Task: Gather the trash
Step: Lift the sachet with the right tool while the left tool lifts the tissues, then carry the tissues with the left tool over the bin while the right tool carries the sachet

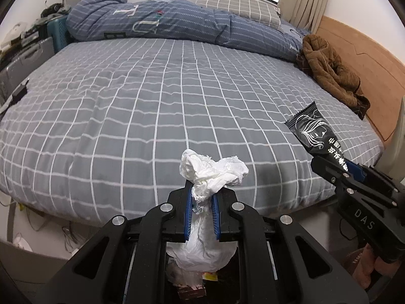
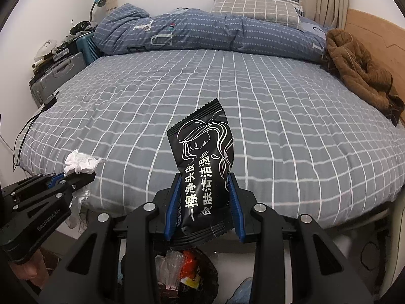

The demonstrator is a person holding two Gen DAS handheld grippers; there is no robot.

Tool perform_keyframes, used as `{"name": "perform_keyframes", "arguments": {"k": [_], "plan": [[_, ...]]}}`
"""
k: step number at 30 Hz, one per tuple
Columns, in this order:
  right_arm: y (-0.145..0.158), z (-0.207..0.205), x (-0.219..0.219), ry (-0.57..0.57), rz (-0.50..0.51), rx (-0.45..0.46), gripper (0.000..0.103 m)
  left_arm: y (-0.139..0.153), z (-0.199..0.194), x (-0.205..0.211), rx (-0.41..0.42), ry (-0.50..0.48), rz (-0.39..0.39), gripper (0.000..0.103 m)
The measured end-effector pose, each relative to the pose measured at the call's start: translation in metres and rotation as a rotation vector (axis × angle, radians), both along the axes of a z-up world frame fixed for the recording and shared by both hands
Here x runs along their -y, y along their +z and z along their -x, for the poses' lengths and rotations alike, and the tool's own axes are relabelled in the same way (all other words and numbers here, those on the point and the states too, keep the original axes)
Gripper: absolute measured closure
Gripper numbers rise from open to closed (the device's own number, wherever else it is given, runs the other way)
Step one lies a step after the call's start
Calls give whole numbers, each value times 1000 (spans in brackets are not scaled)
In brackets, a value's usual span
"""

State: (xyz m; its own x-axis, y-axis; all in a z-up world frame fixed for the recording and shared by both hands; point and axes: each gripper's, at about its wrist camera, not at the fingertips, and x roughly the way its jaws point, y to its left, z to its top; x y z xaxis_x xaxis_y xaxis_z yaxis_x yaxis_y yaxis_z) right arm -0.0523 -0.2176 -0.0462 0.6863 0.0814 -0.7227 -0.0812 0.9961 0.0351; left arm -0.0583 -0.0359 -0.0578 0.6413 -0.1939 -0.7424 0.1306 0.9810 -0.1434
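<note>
White crumpled tissue (image 1: 210,174) sits pinched in the left gripper (image 1: 201,209); the right gripper (image 2: 205,197) clamps a black foil wipe packet (image 2: 202,162). Both hang above the open trash bag (image 2: 187,271); releasing off-centre could miss it.

1. The lower part of the white tissue (image 1: 202,240) is hidden behind the left gripper (image 1: 201,217) frame.
2. The trash bin (image 2: 187,273) under the right gripper (image 2: 203,205) is mostly covered; its contents are unclear.
3. The bedside clutter (image 1: 22,35) is too small to identify.
</note>
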Motion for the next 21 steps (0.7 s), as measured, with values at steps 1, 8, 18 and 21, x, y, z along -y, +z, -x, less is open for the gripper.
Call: {"name": "perform_keyframes", "arguments": {"k": [1, 8, 18, 21], "plan": [[-1, 3, 0, 0, -3, -4, 69, -1, 4, -1, -4, 2, 4, 91], [1, 31, -3, 6, -21, -7, 69, 0, 29, -1, -10, 3, 13, 91], [3, 70, -5, 7, -41, -19, 69, 1, 64, -4, -41, 20, 19, 91], [1, 80, -4, 6, -42, -30, 69, -4, 76, -3, -62, 21, 5, 91]]}}
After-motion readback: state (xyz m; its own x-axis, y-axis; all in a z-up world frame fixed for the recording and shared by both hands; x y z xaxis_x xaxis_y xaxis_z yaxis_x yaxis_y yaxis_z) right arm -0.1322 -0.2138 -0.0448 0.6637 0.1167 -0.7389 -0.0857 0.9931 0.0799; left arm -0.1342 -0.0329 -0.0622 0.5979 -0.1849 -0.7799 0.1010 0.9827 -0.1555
